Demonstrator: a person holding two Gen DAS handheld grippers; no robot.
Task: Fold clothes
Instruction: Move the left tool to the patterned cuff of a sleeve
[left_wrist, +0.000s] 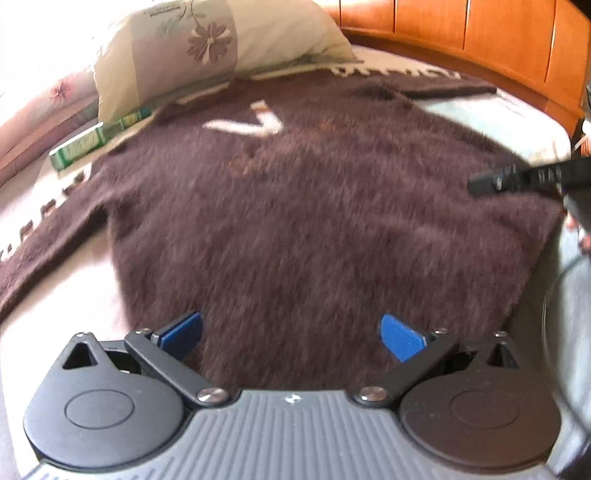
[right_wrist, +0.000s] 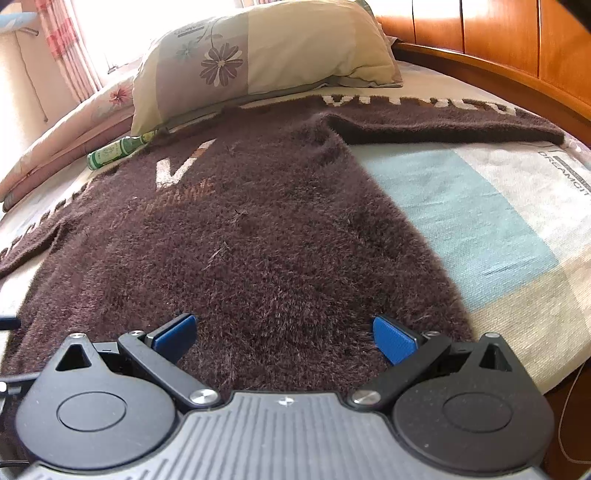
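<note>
Left wrist view: left gripper (left_wrist: 291, 334), blue pads (left_wrist: 400, 336) spread wide, nothing between them, held low over the near hem of a brown fuzzy sweater (left_wrist: 314, 221); picture blurred. At the right edge of this view, the black tip of the right gripper (left_wrist: 517, 179) reaches in over the sweater's right side. Right wrist view: right gripper (right_wrist: 282, 334), jaws likewise wide apart and empty, poised above the near hem of the same sweater (right_wrist: 258, 240). Sweater: laid flat on the bed, body running away from the cameras, one sleeve (right_wrist: 443, 122) stretched out to the right, white lettering along it too distorted to read; a white "V"-shaped mark (right_wrist: 177, 166) near the chest. Bed cover (right_wrist: 480, 206): woven, blocks of pale blue and cream, printed word beginning "DREAM" at the right. Pillow (right_wrist: 266, 59): cream with a purple flower print, lying at the sweater's far end. Green bottle (right_wrist: 118, 151): lying on its side just beside the pillow. Wooden headboard (right_wrist: 498, 40): orange-brown panels, far right. Curtain (right_wrist: 62, 44): red-checked, bright window behind it.
</note>
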